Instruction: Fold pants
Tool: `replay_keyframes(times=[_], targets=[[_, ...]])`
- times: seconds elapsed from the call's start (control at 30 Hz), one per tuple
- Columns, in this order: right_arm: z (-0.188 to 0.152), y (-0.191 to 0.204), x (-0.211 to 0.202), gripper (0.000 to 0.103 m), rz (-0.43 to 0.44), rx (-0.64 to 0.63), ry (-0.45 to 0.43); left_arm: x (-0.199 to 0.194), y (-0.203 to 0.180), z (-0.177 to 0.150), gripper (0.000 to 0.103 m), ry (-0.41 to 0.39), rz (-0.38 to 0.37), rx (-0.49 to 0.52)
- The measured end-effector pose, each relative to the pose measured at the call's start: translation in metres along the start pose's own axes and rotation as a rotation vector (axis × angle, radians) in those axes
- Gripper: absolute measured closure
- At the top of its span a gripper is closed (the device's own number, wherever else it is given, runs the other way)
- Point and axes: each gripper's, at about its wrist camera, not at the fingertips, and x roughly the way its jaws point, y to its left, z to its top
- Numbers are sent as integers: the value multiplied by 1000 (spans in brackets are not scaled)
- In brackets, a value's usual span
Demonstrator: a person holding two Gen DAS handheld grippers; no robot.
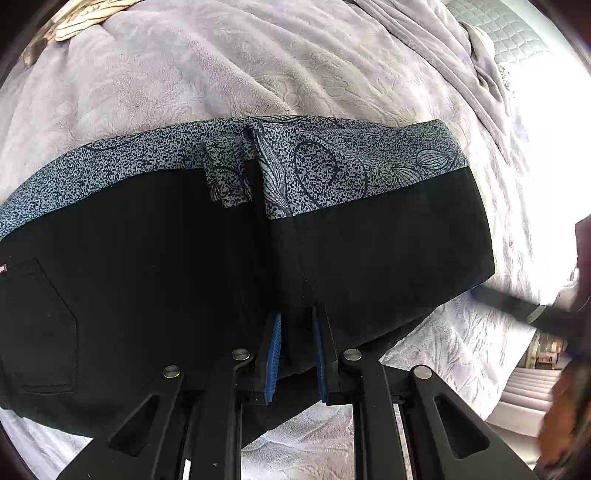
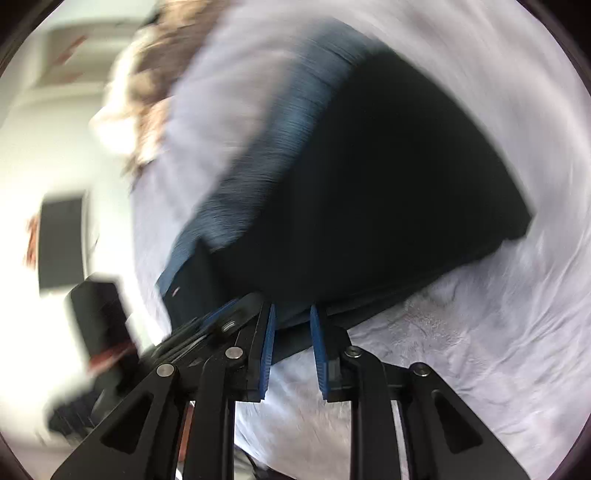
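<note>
The black pants (image 1: 155, 258) with a speckled blue-grey patterned band (image 1: 325, 162) lie folded on a lilac blanket (image 1: 229, 66). My left gripper (image 1: 296, 314) is at the near edge of the pants, its blue pads (image 1: 274, 354) slightly apart with black fabric between them. In the blurred right wrist view the pants (image 2: 388, 177) fill the middle, and my right gripper (image 2: 292, 312) stands at their near edge with its pads (image 2: 320, 354) a little apart and cloth between the tips. The right gripper's arm shows at the right edge of the left view (image 1: 517, 306).
The lilac blanket (image 2: 461, 350) covers the bed all around the pants. A cream and brown cloth (image 1: 85, 18) lies at the far left corner. A quilted mattress (image 1: 506, 37) shows at the far right. A dark box (image 2: 61, 243) stands beside the bed.
</note>
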Motion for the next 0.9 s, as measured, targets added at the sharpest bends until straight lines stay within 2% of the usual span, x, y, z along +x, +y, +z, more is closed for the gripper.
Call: replay_keyframes(times=[0.03, 0.1, 0.13, 0.2, 0.27, 0.33, 0.4, 0.47, 0.53, 0.6, 0.63, 0.67, 0.73, 0.8, 0.9], targets=[[6, 9, -10, 80, -10, -48, -34, 0, 0, -1, 85, -1, 0, 0], [27, 19, -34, 80, -100, -125, -144, -3, 2, -1, 85, -2, 0, -1], [44, 17, -40, 80, -145, -127, -186, -3, 1, -1, 85, -3, 2, -1], [73, 8, -38, 80, -173, -112, -218, -4, 1, -1, 85, -7, 3, -2], [95, -2, -24, 82, -219, -121, -225, -4, 0, -1, 85, -17, 3, -7], [113, -13, 6, 88, -291, -144, -181, -4, 0, -1, 85, -23, 5, -14], [119, -17, 26, 88, -340, -158, -155, -4, 0, -2, 85, -25, 10, -13], [116, -1, 26, 86, -371, -184, -168, -6, 0, -4, 85, -30, 1, -14], [108, 21, 33, 85, -304, -231, -112, -9, 2, -7, 85, -44, 2, -13], [99, 43, 47, 85, -269, -288, -51, -15, 3, -11, 73, -59, 28, -12], [93, 54, 58, 85, -247, -318, -26, -19, 5, -14, 50, -70, 66, -16], [91, 59, 65, 85, -225, -329, -11, -23, 8, -17, 34, -83, 106, -23], [79, 68, 85, 85, -181, -341, 20, -34, 17, -25, 34, -122, 133, -42], [69, 77, 111, 85, -172, -341, 70, -40, 28, -32, 34, -115, 149, -72], [50, 82, 114, 85, -172, -358, 83, -46, 42, -41, 34, -110, 178, -100]])
